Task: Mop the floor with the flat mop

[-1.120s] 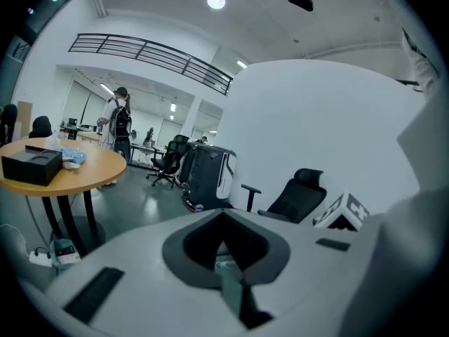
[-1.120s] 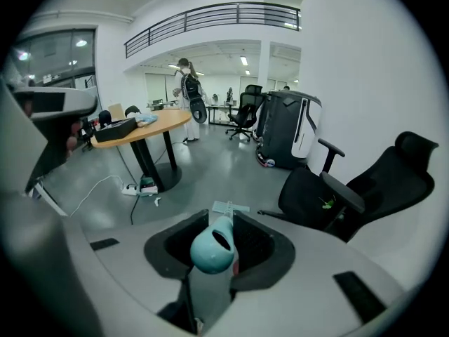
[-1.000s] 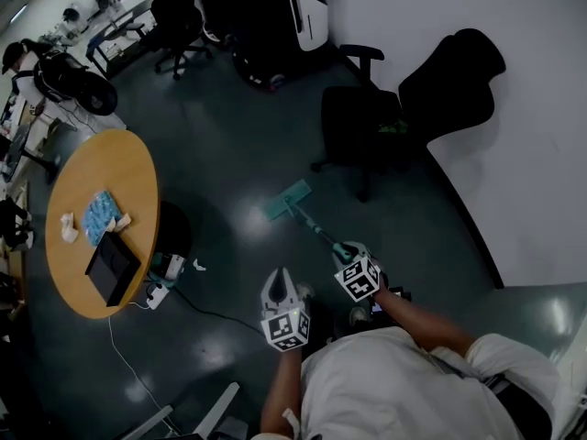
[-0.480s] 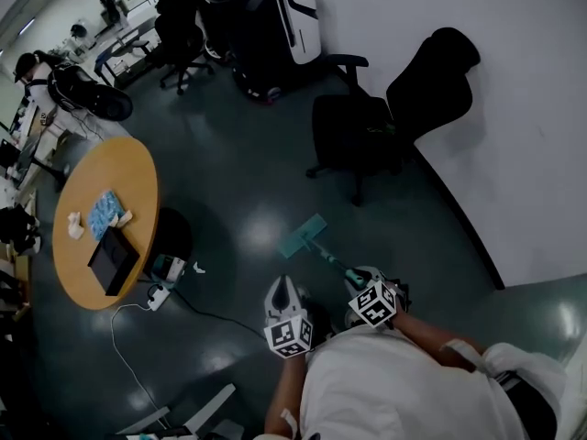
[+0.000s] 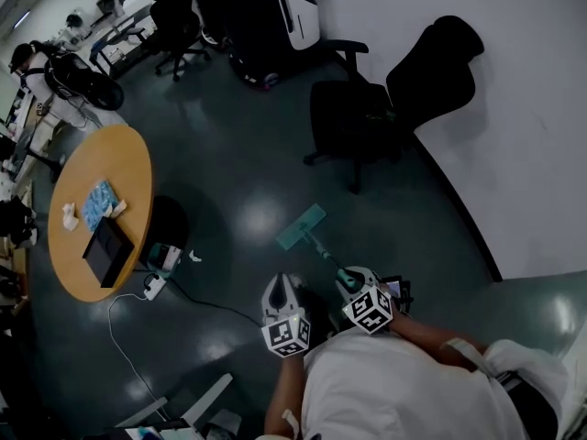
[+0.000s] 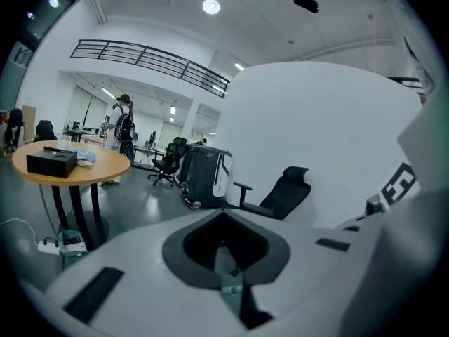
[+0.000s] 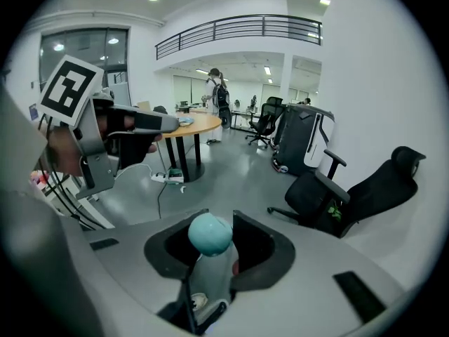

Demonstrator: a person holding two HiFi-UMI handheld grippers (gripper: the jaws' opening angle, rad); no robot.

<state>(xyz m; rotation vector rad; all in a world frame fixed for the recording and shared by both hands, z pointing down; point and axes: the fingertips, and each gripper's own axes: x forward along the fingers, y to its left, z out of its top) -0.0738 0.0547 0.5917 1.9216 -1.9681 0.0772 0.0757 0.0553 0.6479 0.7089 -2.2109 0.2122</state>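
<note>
The flat mop's teal head (image 5: 301, 226) lies on the dark floor ahead of me. Its handle (image 5: 323, 252) slants back to my right gripper (image 5: 347, 278), which is shut on it. In the right gripper view the rounded teal end of the handle (image 7: 210, 234) sticks up between the jaws of the right gripper (image 7: 219, 216). My left gripper (image 5: 282, 285) hovers just left of the handle, its jaws together with nothing held. In the left gripper view the left gripper (image 6: 224, 215) points over the floor toward the chairs.
A round wooden table (image 5: 128, 168) with a black box stands at the left. A power strip and cable (image 5: 156, 284) lie on the floor beside it. Black office chairs (image 5: 353, 117) sit by the white wall (image 5: 532, 136). A black-and-white machine (image 5: 275, 16) stands beyond.
Over the second the mop head has slid back toward me, away from the black chair. Both grippers keep their states.
</note>
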